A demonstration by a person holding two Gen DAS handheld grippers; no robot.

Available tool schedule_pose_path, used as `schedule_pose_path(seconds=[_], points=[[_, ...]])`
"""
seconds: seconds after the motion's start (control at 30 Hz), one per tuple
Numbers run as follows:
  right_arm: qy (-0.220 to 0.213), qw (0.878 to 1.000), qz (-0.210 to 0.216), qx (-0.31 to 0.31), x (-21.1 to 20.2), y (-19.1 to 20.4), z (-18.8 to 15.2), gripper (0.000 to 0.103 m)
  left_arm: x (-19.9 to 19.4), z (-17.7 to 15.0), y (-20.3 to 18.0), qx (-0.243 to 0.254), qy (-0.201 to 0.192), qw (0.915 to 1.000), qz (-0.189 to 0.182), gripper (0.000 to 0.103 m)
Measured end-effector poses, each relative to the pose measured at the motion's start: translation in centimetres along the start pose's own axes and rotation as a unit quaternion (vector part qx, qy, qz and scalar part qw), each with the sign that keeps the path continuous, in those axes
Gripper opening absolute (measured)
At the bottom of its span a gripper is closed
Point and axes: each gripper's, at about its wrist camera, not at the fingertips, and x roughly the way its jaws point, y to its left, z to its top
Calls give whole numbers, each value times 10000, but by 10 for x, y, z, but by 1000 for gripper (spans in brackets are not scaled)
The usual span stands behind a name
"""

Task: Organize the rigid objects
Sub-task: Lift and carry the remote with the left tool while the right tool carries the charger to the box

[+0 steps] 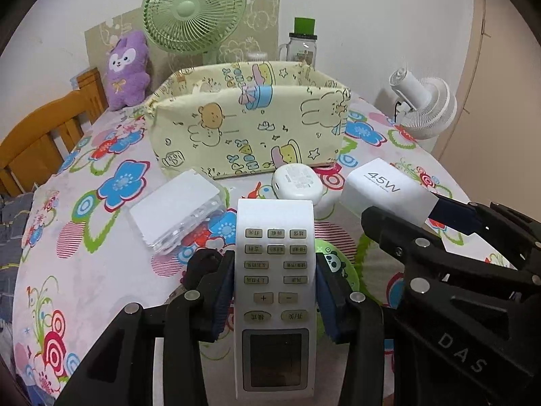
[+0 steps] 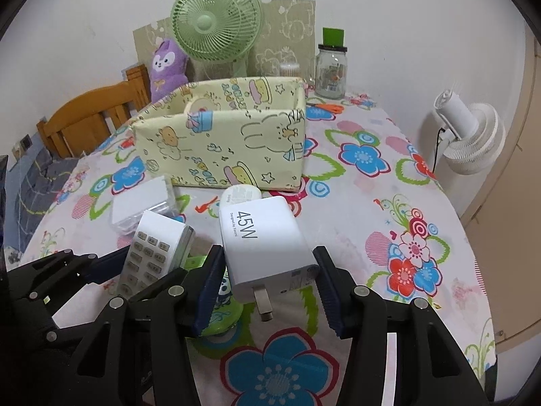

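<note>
White remote (image 1: 274, 291) with grey buttons; white charger (image 2: 265, 247) marked 45W; pale yellow cartoon-print box (image 1: 250, 125); pink floral bench cloth (image 2: 372, 209); green fan (image 1: 194, 8); purple plush (image 1: 126, 71).

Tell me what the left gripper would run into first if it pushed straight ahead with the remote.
Probably the white oval case, lying just past the tip of the remote control held by the left gripper. The yellow fabric box stands right behind it. Depth is uncertain.

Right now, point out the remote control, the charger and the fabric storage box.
remote control (image 1: 274, 270), left wrist view, on its button face.
charger (image 2: 267, 250), right wrist view, on its top face.
fabric storage box (image 1: 250, 128), left wrist view, on its front wall.
</note>
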Motion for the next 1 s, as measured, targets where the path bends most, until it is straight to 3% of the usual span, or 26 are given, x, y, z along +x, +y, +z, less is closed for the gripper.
schedule_pose_path(seconds=[0.27, 0.67, 1.0], points=[[-128, 9999, 57, 16, -16, 3, 2, 52, -17, 1, -1, 33, -178, 9998, 116, 45], [274, 9995, 145, 23, 14, 4, -6, 52, 9, -7, 2, 3, 171, 9998, 94, 45], [169, 9998, -23, -142, 21, 13, -5, 53, 21, -8, 0, -21, 281, 9996, -55, 45]])
